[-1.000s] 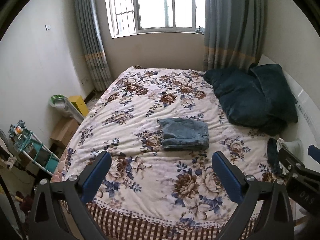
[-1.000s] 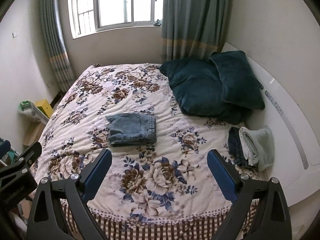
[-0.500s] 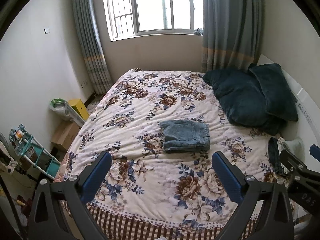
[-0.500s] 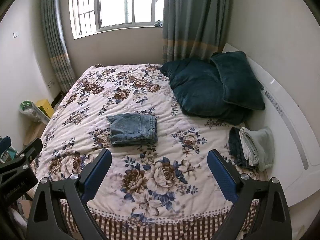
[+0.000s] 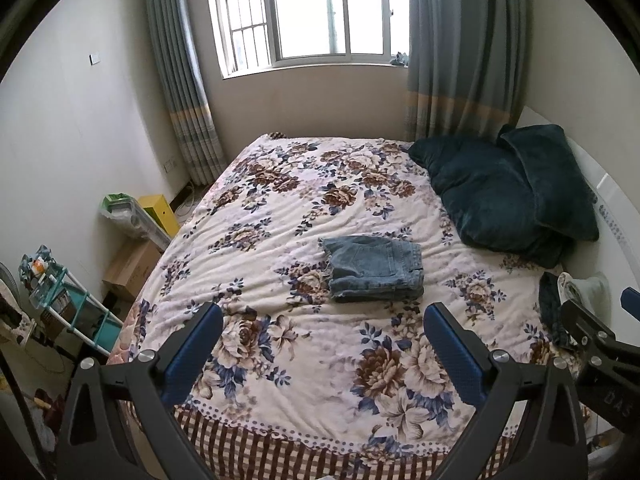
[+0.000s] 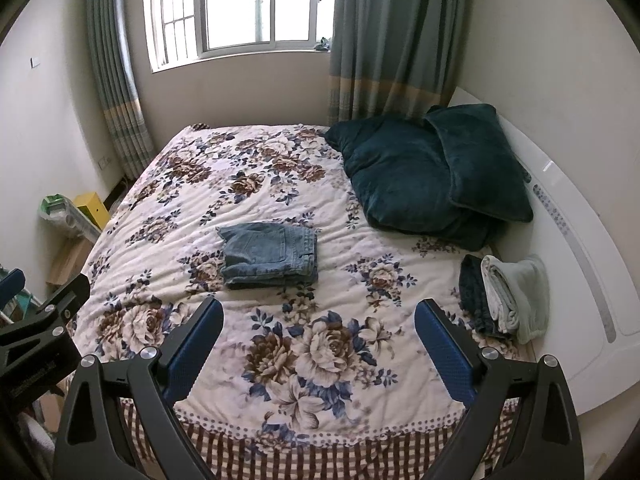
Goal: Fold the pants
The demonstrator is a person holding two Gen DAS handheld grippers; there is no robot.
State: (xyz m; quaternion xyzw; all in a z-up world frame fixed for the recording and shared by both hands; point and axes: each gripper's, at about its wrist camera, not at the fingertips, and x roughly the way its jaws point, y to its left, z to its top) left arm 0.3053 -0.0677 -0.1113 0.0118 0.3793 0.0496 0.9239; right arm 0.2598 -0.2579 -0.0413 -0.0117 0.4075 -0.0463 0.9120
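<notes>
A pair of blue denim pants (image 5: 374, 268) lies folded into a small flat stack in the middle of the floral bed cover (image 5: 312, 208); it also shows in the right wrist view (image 6: 270, 254). My left gripper (image 5: 322, 346) is open and empty, held back above the bed's near edge, well short of the pants. My right gripper (image 6: 318, 342) is open and empty too, at about the same distance. Each gripper's side shows in the other's view.
Two dark teal pillows (image 6: 432, 176) lean on the white headboard (image 6: 576, 240) at the right. Folded clothes (image 6: 506, 294) lie by the headboard. Left of the bed stand a teal rack (image 5: 68, 304), boxes (image 5: 128, 264) and a yellow bin (image 5: 160, 212). A window (image 5: 316, 12) is at the back.
Both grippers have drawn back and risen slightly, so the bed and the folded pants look a little farther off. The pants have not moved. Both grippers stay open.
</notes>
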